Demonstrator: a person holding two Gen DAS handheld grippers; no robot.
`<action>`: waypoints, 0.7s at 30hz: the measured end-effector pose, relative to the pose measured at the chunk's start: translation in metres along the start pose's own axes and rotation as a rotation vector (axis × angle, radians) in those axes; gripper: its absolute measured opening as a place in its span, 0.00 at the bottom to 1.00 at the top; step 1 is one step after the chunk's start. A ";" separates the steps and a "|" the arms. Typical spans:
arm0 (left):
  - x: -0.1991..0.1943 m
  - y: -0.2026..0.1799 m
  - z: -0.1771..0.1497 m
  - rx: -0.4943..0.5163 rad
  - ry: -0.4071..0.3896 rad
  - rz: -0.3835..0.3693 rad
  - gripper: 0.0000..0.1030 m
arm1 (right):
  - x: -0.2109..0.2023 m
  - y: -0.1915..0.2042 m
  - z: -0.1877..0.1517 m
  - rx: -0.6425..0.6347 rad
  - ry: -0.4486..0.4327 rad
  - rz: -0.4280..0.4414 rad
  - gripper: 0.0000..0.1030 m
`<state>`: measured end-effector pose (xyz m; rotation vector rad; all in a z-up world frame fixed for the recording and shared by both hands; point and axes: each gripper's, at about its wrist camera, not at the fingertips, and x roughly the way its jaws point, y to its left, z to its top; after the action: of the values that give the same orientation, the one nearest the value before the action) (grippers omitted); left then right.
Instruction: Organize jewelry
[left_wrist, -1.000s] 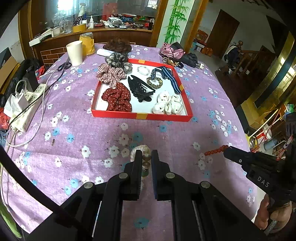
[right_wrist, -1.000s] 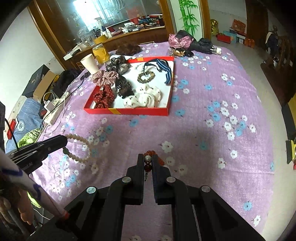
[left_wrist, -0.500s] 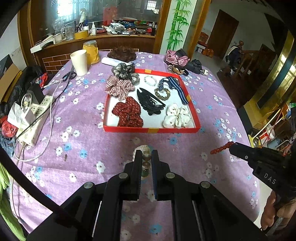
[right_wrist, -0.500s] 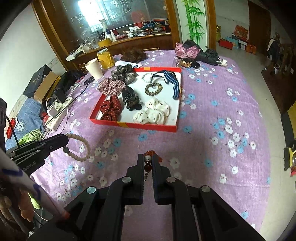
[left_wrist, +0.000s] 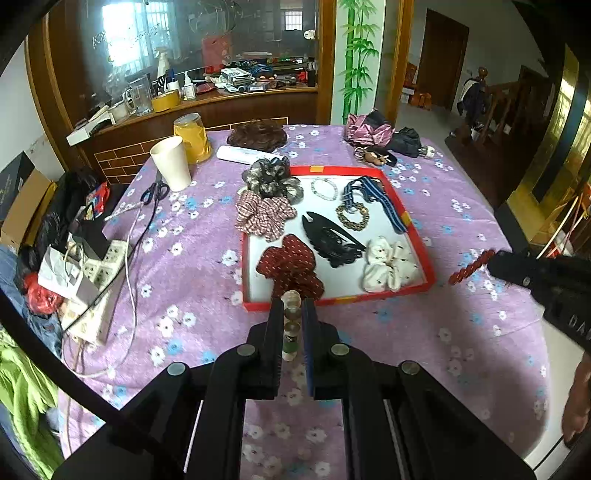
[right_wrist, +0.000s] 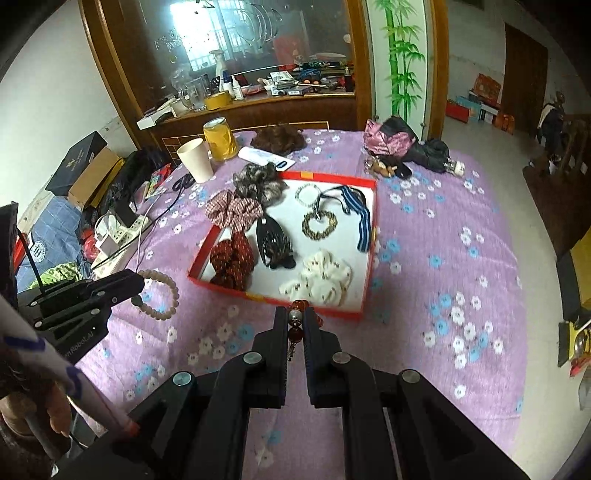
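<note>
- Pale bead bracelet (left_wrist: 291, 320) sits clamped between the left gripper's (left_wrist: 293, 325) fingers, above the purple cloth (left_wrist: 192, 266).
- Red bead bracelet (right_wrist: 296, 320) is pinched in the right gripper (right_wrist: 296, 325).
- Red tray (left_wrist: 428, 275) lies just ahead of both, holding scrunchies, a black clip (left_wrist: 330, 240) and bracelets.
</note>
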<state>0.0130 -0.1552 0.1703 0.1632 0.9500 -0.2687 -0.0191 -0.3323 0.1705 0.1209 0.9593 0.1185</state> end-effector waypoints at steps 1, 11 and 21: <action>0.002 0.001 0.002 0.003 0.002 0.002 0.09 | 0.001 0.002 0.006 -0.011 -0.004 -0.006 0.08; 0.015 0.007 0.026 0.038 0.011 0.007 0.09 | 0.009 0.006 0.047 -0.024 -0.025 -0.017 0.08; 0.019 0.012 0.050 0.087 -0.004 0.030 0.09 | 0.014 0.011 0.062 -0.027 -0.040 -0.019 0.08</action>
<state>0.0657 -0.1595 0.1836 0.2558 0.9316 -0.2830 0.0394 -0.3228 0.1957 0.0888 0.9184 0.1117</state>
